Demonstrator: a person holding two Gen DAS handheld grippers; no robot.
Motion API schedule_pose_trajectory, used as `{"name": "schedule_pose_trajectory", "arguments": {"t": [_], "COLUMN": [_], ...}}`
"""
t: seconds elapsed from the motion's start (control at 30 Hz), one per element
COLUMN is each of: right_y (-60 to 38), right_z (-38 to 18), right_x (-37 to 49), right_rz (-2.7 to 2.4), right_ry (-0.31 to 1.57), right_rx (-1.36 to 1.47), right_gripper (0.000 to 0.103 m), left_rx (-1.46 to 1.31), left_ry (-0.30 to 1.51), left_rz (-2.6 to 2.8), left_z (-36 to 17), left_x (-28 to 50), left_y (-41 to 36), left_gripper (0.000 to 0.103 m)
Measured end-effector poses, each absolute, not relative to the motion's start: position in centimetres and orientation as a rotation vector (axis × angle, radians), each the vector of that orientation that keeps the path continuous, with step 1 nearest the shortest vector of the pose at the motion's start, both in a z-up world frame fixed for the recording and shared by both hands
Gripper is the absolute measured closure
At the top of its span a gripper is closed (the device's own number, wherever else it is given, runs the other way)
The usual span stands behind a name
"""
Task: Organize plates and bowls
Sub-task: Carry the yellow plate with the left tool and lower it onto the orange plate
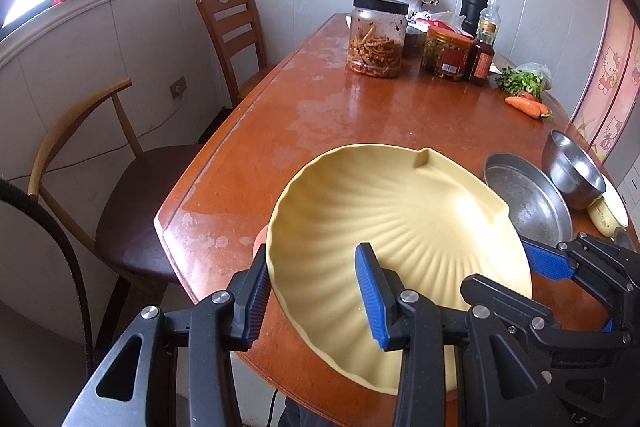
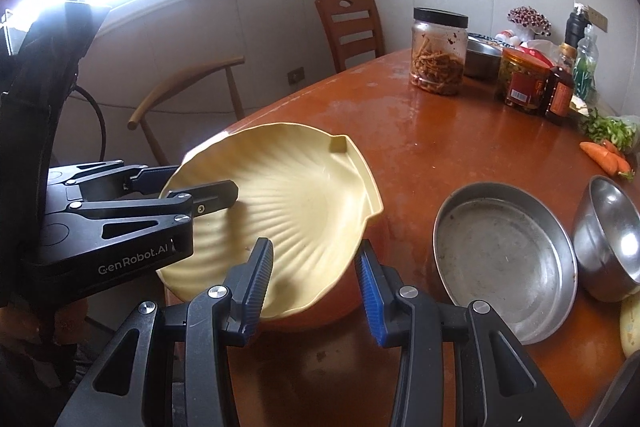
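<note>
Left gripper (image 1: 311, 291) is pinching the near-left rim of the yellow shell plate (image 1: 396, 223), one ribbed pad outside the rim, the blue ribbed pad inside on the fluted surface, jaws narrow and clamped on the wall. Right gripper (image 2: 314, 287) is doing the same on the plate's near-right edge: the dark pad is sitting inside the dish, the blue one outside under the rim, so both are gripping that one plate between them. The plate is matte plastic, scallop-shaped, with ridges fanning out from the near side and a small squared notch at its far edge; it is tilting, low centre of both frames, hanging over the near end of the table (image 1: 320, 99). Something orange is peeking out beneath it, too hidden to name.

Moving outward, to the right: one shallow round steel pan (image 2: 504, 259), scuffed and dull, sitting flat on the wood, and touching its right side one shiny steel bowl (image 2: 608, 239), deeper, tipped up. That wood is glossy red-brown varnish, worn pale in patches.

Upper right of the frames: one clear plastic jar (image 1: 376, 39) with a black lid and brown strips inside, one shorter red-labelled jar (image 1: 446, 55), two carrots (image 1: 526, 105) beside leafy greens. Upper left: two wooden chairs, one slat-backed chair (image 1: 232, 27), one curved-back chair (image 1: 80, 131) with a dark seat
</note>
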State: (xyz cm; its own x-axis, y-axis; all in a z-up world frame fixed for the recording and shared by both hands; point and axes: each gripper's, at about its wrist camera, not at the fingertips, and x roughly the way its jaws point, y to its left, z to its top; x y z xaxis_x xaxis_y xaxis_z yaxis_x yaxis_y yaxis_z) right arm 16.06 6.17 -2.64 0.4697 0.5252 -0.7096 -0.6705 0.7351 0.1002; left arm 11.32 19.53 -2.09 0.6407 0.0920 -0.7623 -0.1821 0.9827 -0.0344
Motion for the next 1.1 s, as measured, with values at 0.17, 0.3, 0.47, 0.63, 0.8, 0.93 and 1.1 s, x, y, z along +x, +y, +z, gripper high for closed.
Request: {"name": "schedule_pose_trajectory", "arguments": {"t": [0.17,0.3,0.47,0.63,0.8,0.93,1.1], "right_y": [6.3,6.4,6.6,6.7,6.7,6.6,6.1], "right_z": [-3.2,-3.4,-3.6,-3.6,-3.4,-3.4,-3.0], "right_x": [16.0,15.8,15.4,15.3,15.0,15.1,15.0], "right_rz": [0.721,0.715,0.717,0.713,0.714,0.726,0.732], "right_ry": [0.792,0.789,0.779,0.774,0.765,0.778,0.769], "right_rx": [-0.224,-0.239,-0.262,-0.271,-0.274,-0.255,-0.23], "right_gripper": [0.059,0.059,0.058,0.058,0.053,0.051,0.048], "left_rx": [-0.098,-0.088,-0.081,-0.083,-0.093,-0.101,-0.109], "left_ry": [0.863,0.864,0.866,0.865,0.865,0.862,0.852], "left_rz": [0.164,0.173,0.198,0.197,0.207,0.204,0.199], "left_z": [-2.4,-2.5,-2.6,-2.6,-2.7,-2.5,-2.0], "left_x": [11.7,11.7,11.8,11.7,11.5,11.3,11.0], "left_y": [19.2,19.0,19.3,19.4,19.6,19.8,19.8], "left_gripper": [0.062,0.062,0.062,0.062,0.062,0.062,0.061]}}
